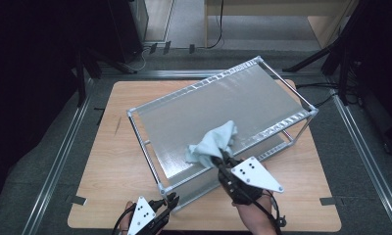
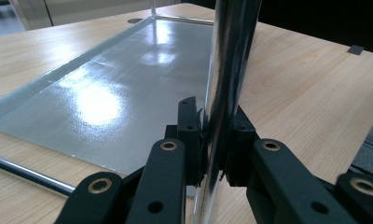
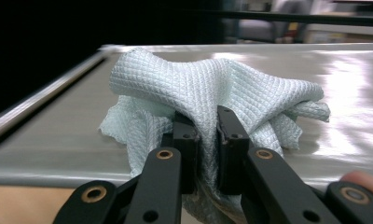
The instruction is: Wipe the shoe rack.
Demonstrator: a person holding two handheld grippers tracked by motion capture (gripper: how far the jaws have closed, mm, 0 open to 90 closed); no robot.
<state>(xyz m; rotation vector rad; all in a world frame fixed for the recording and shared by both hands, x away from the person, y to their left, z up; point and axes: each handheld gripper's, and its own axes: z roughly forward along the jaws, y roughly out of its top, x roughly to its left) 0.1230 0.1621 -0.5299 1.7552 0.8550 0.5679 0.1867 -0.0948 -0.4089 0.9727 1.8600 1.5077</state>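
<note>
The cloth [image 1: 212, 143], a pale waffle-weave rag, lies bunched on the top shelf [image 1: 223, 105] of a metal rack, toward the shelf's near edge and right of its middle. The rack stands skewed on a wooden table [image 1: 110, 161], and a lower shelf [image 2: 110, 102] can be seen resting just above the tabletop.

The step in hand is judged to be wiping the top shelf while the rack is steadied. It would be done well if the cloth were kept pressed flat against the shiny surface and drawn in even, overlapping passes from the near edge toward the far corners, so that no strip is missed. The bunched folds should be kept under the gripper so that the jaws themselves are not dragged over the metal. The frame should be held firmly at the corner, since the rack could slide on the table under a sideways push.

The right gripper [image 3: 205, 135] is clamped on the cloth: a fold is pinched between its jaws, which stand nearly together. The left gripper [image 2: 217, 140] is closed on the near corner post [image 2: 226, 70] of the rack, the chrome tube being squeezed between its pads low down, near the table.
</note>
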